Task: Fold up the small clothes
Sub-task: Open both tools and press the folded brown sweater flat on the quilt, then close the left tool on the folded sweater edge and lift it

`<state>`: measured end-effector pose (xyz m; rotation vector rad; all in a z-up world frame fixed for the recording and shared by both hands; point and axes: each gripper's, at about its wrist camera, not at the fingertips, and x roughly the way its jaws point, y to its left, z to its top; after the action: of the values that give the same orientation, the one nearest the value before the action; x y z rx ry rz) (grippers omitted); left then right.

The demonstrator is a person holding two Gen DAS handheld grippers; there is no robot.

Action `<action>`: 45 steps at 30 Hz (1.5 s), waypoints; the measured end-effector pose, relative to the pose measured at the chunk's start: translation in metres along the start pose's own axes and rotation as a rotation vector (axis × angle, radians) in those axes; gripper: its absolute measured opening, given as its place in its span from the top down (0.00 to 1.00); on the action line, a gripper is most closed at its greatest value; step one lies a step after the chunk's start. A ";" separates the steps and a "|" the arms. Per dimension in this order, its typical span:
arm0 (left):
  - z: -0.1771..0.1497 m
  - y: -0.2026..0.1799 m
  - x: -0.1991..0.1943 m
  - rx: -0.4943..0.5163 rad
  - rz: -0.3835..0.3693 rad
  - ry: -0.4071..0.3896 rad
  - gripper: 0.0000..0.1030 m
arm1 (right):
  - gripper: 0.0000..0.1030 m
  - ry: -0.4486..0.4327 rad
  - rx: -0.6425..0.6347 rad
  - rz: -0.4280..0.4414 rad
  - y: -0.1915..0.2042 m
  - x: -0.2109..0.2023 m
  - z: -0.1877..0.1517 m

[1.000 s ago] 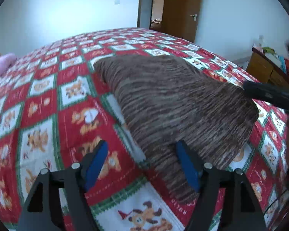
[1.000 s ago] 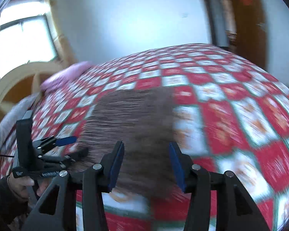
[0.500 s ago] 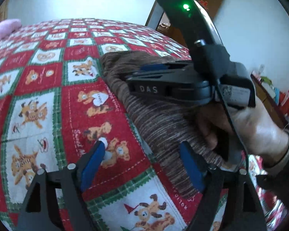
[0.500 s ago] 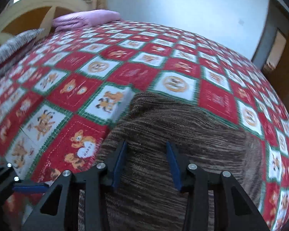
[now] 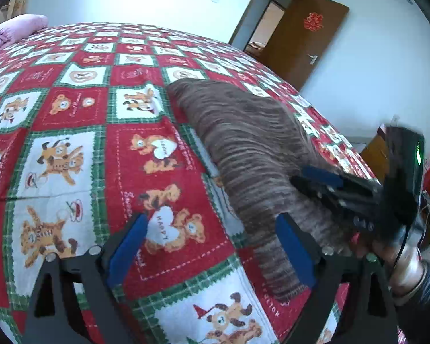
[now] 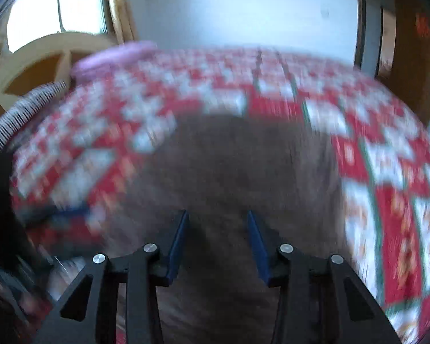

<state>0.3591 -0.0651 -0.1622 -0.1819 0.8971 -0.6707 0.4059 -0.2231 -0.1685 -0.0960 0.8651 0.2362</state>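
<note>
Left wrist view: the left gripper (image 5: 212, 232), jaws widening with nothing pinched, hangs over the bedspread (image 5: 71, 149) beside the brown striped garment (image 5: 252, 143) lying flat, where the right gripper (image 6: 216, 229) hovers part-spread, gripping nothing.

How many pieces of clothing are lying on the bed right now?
1: a brown striped garment lying on the red patterned bedspread, toward its right side in the left wrist view. Folded layers could hide another underneath.
</note>
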 end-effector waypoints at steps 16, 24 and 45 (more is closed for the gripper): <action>0.033 -0.029 0.043 0.075 0.127 0.014 0.08 | 0.42 -0.129 0.321 0.135 -0.101 -0.050 -0.006; 0.027 -0.033 0.045 0.102 0.149 -0.009 0.06 | 0.42 -0.017 0.496 0.210 -0.159 0.004 -0.002; 0.025 -0.029 0.040 0.098 0.019 -0.025 0.07 | 0.42 -0.031 0.425 0.294 -0.155 0.056 0.045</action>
<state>0.3827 -0.1149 -0.1613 -0.0943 0.8397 -0.6918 0.5123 -0.3563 -0.1846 0.4327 0.8807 0.3224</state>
